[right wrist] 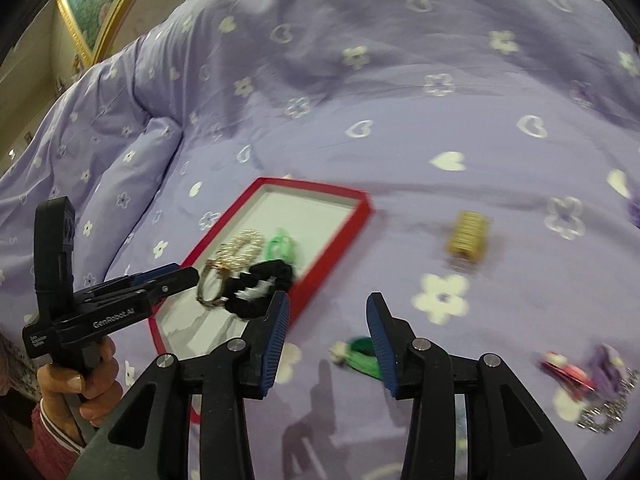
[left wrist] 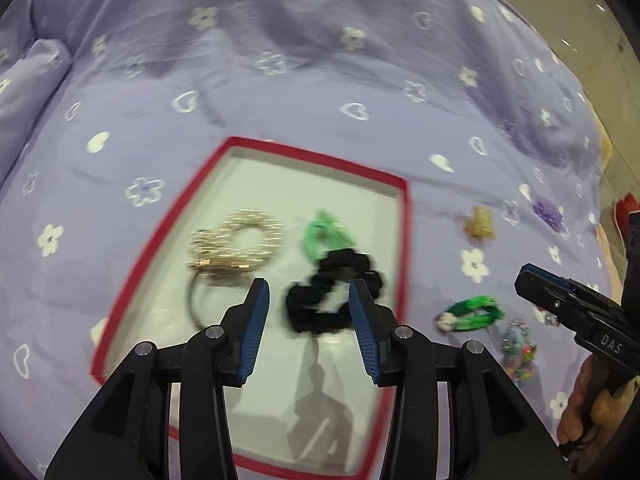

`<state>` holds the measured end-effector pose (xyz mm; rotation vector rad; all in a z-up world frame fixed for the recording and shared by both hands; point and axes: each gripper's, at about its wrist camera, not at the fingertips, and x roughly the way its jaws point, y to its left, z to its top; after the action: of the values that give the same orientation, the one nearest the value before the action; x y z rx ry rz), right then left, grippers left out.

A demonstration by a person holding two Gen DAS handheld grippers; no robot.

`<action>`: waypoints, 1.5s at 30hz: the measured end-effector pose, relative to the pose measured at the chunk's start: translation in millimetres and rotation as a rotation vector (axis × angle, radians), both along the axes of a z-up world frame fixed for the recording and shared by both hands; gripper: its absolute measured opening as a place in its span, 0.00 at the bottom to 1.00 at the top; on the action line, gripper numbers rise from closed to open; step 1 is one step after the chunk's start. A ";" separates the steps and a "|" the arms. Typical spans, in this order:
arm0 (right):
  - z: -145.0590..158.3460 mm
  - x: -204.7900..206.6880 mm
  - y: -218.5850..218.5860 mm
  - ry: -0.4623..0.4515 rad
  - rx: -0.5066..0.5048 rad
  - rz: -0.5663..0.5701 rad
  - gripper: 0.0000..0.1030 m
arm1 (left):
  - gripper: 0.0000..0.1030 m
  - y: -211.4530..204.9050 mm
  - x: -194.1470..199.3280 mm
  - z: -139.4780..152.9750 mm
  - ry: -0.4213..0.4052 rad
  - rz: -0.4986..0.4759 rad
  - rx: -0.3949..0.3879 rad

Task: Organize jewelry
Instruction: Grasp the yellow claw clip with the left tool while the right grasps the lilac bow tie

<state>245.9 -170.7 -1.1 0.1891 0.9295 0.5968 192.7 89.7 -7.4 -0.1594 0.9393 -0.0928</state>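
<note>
A red-rimmed tray [left wrist: 320, 157] with a white floor lies on the purple bedspread. In it are a pearl bracelet [left wrist: 244, 232], a green scrunchie [left wrist: 324, 234] and a black scrunchie [left wrist: 336, 292]. My left gripper [left wrist: 309, 286] hangs open above the tray, and the black scrunchie lies below it, free of the pads. My right gripper [right wrist: 328, 298] is open over bare bedspread, right of the tray [right wrist: 320, 189]. A green-and-white hair tie [right wrist: 358, 354] lies beside its right finger, partly hidden. Nothing is held.
Loose on the bedspread [right wrist: 400, 80] right of the tray are a gold clip [right wrist: 468, 240], a red clip [right wrist: 568, 372], a purple piece [right wrist: 608, 364] and a silver chain [right wrist: 608, 412]. A colourful bead piece [left wrist: 518, 350] lies near the green tie [left wrist: 472, 312]. A pillow [right wrist: 152, 148] sits at left.
</note>
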 end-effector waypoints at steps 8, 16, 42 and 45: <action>-1.0 -12.2 -71.8 -0.002 -0.001 -0.115 0.41 | 0.40 -60.7 2.9 3.9 0.002 -0.108 0.007; -12.1 -26.7 -143.9 0.014 -0.019 -0.239 0.41 | 0.47 -111.7 11.2 3.0 0.006 -0.190 0.013; -52.3 3.7 -159.4 0.018 -0.233 -0.068 0.41 | 0.56 -183.8 97.2 -34.8 0.065 -0.239 0.057; -58.3 7.1 -161.1 0.030 -0.220 -0.076 0.40 | 0.56 -188.4 106.5 -42.0 0.073 -0.234 0.063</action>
<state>253.0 -331.9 -59.3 0.0356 1.0050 0.4188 299.2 -98.7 -49.4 0.0066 1.0301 -0.2744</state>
